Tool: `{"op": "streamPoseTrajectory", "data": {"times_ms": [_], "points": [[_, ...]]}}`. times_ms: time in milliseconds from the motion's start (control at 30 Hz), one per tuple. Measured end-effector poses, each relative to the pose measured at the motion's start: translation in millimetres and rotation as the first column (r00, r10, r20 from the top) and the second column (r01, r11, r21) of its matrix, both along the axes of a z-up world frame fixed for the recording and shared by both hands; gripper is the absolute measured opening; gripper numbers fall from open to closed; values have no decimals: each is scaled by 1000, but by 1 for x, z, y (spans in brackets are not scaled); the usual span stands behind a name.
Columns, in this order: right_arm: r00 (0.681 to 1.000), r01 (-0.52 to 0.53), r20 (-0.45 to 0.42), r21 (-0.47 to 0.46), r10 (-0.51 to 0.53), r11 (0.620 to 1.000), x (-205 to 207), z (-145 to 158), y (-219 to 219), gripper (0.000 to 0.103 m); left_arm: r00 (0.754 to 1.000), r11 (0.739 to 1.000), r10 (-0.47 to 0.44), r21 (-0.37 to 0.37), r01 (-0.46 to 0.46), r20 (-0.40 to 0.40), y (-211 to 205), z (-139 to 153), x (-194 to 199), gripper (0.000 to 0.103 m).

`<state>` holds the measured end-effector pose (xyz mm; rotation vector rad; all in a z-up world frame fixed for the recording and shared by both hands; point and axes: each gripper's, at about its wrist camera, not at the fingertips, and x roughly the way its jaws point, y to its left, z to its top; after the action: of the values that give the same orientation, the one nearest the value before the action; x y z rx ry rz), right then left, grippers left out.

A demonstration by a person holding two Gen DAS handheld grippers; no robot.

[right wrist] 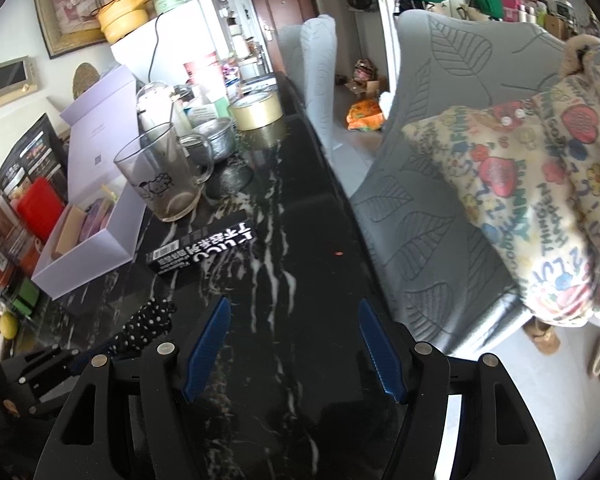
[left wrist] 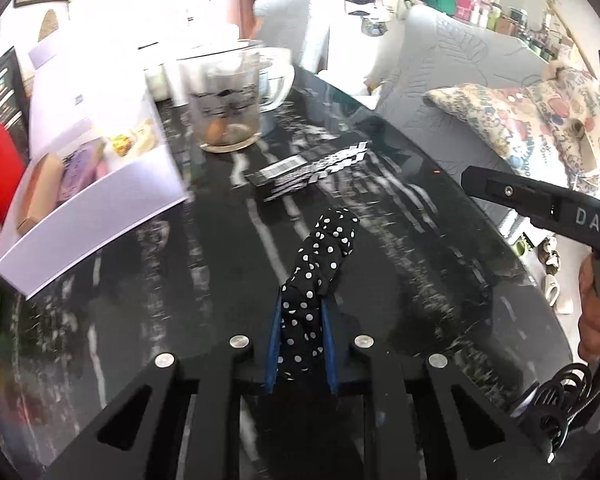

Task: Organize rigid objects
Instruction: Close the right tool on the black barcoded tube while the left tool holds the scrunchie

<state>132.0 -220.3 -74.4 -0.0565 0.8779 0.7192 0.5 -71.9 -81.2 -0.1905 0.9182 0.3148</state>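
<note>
Left gripper [left wrist: 301,344], bottom centre of the left wrist view: blue pads clamped tight on a black polka-dot scrunchie [left wrist: 319,276], which juts up and forward over the dark marble table [left wrist: 419,240]. Right gripper [right wrist: 294,350], bottom centre of its own view: jaws standing well apart with nothing between them. Upper left of both views: black carton [right wrist: 202,250], glass mug [right wrist: 160,178], open white box [right wrist: 96,252].

The left gripper [left wrist: 301,344] is angled downward, its blue pads [left wrist: 274,344] pressed together on a polka-dot fabric item [left wrist: 319,276]. The right gripper [right wrist: 294,344] is likewise tilted downward, its jaws held wide apart with nothing between them. A hand [left wrist: 597,312] is seen gripping its handle.
</note>
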Motion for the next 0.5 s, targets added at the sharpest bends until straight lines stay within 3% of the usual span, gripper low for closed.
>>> {"op": "streamPoseTrajectory", "data": {"times_ms": [500], "points": [[995,-96,-22,6,96,995,-1,-8,79,68,987,987,161,5,-161,-4,67,-2,-30,18]]}}
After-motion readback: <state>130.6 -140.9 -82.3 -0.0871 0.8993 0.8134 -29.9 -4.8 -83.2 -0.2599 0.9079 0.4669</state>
